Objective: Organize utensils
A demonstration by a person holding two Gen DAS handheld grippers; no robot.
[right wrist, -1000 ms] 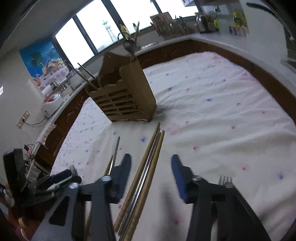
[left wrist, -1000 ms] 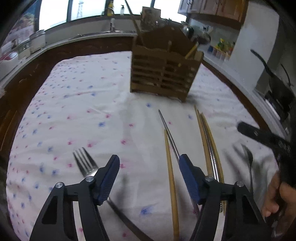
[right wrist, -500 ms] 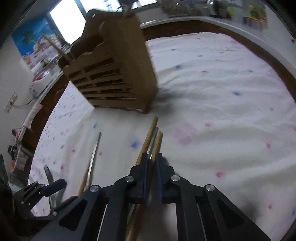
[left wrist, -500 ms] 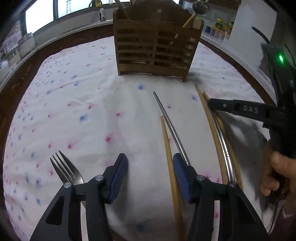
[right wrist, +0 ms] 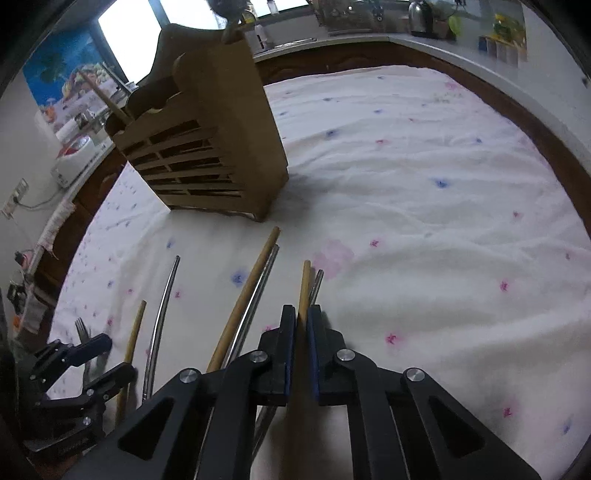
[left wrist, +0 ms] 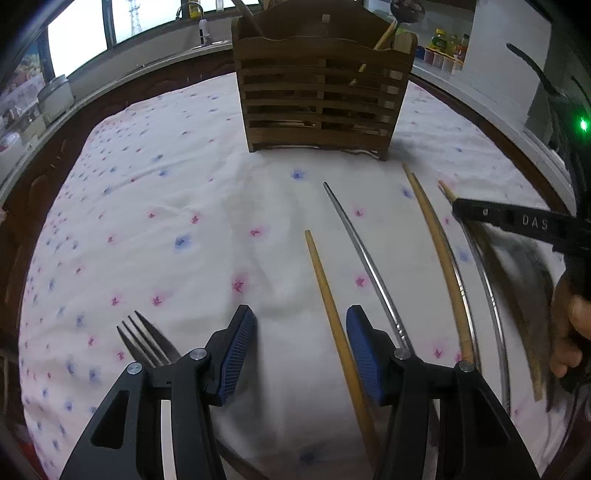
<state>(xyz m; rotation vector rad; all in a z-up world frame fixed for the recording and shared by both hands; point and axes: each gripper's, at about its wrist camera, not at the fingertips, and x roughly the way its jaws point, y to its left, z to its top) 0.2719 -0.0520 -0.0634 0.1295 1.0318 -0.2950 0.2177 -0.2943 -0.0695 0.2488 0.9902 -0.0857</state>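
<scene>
A slatted wooden utensil holder [left wrist: 321, 99] stands on the floral cloth, also in the right wrist view [right wrist: 207, 155]. My right gripper [right wrist: 302, 314] is shut on a wooden chopstick [right wrist: 305, 284], lifted slightly; a metal one [right wrist: 316, 286] lies just beside it. My left gripper [left wrist: 301, 347] is open and empty, low over the cloth, with a wooden chopstick [left wrist: 328, 295] between its fingers and a metal chopstick [left wrist: 364, 254] just right. A fork [left wrist: 142, 338] lies at its left. Another wooden chopstick [left wrist: 439, 254] and metal one [left wrist: 487, 295] lie farther right.
The white floral tablecloth [left wrist: 166, 221] covers a table with a dark wooden rim [right wrist: 517, 118]. A counter with jars, a kettle [right wrist: 419, 16] and appliances runs behind. The holder holds a few long utensils.
My right gripper closed from open onto a wooden chopstick and raised it, separating it from the pair. My left gripper narrowed a little and moved toward the holder.
</scene>
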